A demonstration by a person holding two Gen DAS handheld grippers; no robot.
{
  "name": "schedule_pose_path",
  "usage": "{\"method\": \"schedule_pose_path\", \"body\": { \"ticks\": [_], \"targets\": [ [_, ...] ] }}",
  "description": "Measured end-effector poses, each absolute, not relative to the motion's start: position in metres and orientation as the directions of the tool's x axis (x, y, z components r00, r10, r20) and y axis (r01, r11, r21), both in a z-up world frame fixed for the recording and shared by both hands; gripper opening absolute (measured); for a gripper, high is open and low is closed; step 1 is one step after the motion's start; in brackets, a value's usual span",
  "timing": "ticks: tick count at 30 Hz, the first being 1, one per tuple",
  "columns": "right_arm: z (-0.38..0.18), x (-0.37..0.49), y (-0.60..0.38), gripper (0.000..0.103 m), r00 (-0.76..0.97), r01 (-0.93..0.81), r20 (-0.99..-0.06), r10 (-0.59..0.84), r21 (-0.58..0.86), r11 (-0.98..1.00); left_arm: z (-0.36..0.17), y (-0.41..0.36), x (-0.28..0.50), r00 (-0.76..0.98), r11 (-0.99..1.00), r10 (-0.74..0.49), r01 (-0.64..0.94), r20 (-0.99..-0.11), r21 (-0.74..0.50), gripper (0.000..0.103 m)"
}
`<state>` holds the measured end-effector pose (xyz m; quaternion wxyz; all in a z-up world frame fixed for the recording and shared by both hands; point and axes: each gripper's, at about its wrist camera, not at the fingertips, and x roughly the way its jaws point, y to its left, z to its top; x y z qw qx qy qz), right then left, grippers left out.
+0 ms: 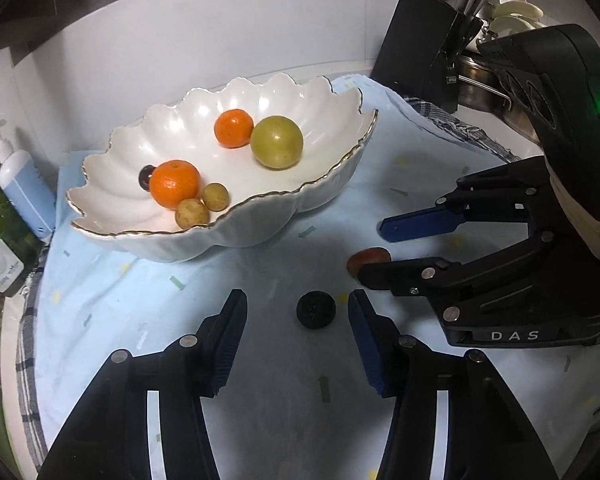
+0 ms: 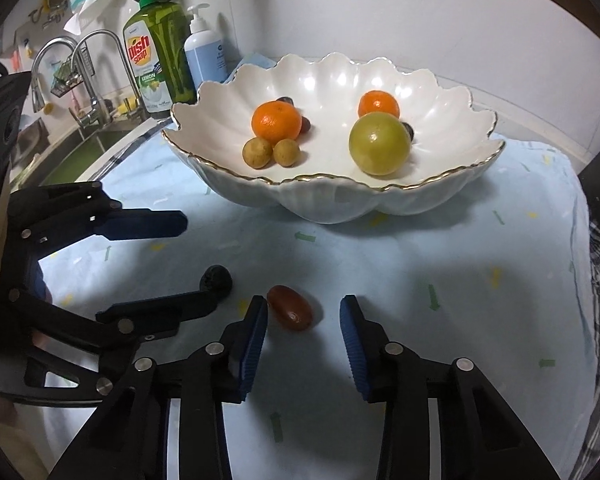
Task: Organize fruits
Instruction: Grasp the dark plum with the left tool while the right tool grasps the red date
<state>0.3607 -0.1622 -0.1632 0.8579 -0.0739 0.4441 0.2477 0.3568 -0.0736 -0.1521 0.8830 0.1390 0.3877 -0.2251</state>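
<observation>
A white scalloped bowl [image 1: 324, 196] [image 2: 328, 204] with a gold rim holds two oranges [image 1: 175, 183], a green round fruit [image 1: 276, 142], two small brown fruits [image 1: 192, 213] and dark small fruits. A small black fruit [image 1: 316, 309] [image 2: 219, 278] lies on the blue cloth between the fingers of my open left gripper [image 1: 298, 304] [image 2: 192, 260]. A red oval fruit [image 2: 290, 307] [image 1: 368, 260] lies on the cloth between the fingers of my open right gripper [image 2: 304, 312] [image 1: 372, 252]. Neither gripper touches its fruit.
A light blue cloth [image 1: 260, 380] covers the counter. A blue pump bottle [image 1: 24, 192] [image 2: 205, 54] and a green dish soap bottle [image 2: 160, 52] stand beside the bowl. A black knife block [image 1: 424, 48] and metal pots stand at the back right. A sink with taps [image 2: 88, 80] lies left.
</observation>
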Motion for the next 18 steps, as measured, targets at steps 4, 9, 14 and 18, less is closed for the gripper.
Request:
{"method": "schedule_pose_path", "body": {
  "ticks": [4, 9, 14, 18],
  "targets": [
    [-0.166, 0.362, -0.160, 0.034, 0.473, -0.498, -0.802, 0.365, 0.098, 0.861, -0.155, -0.077, 0.359, 0.586, 0.854, -0.300, 0.517, -0.753, 0.063, 0.047],
    [-0.166, 0.362, -0.158, 0.026, 0.470, -0.505, -0.800, 0.374, 0.104, 0.857, -0.159, -0.081, 0.361, 0.564, 0.850, -0.309, 0.525, -0.766, 0.044, 0.035],
    [-0.166, 0.362, -0.158, 0.021, 0.473, -0.499, -0.799, 0.373, 0.106, 0.860, -0.163, -0.081, 0.362, 0.549, 0.853, -0.312, 0.521, -0.776, 0.026, 0.023],
    [-0.166, 0.361, -0.160, 0.021, 0.475, -0.482, -0.796, 0.375, 0.121, 0.868, -0.161, -0.075, 0.364, 0.544, 0.868, -0.323, 0.496, -0.774, -0.013, 0.022]
  ]
}}
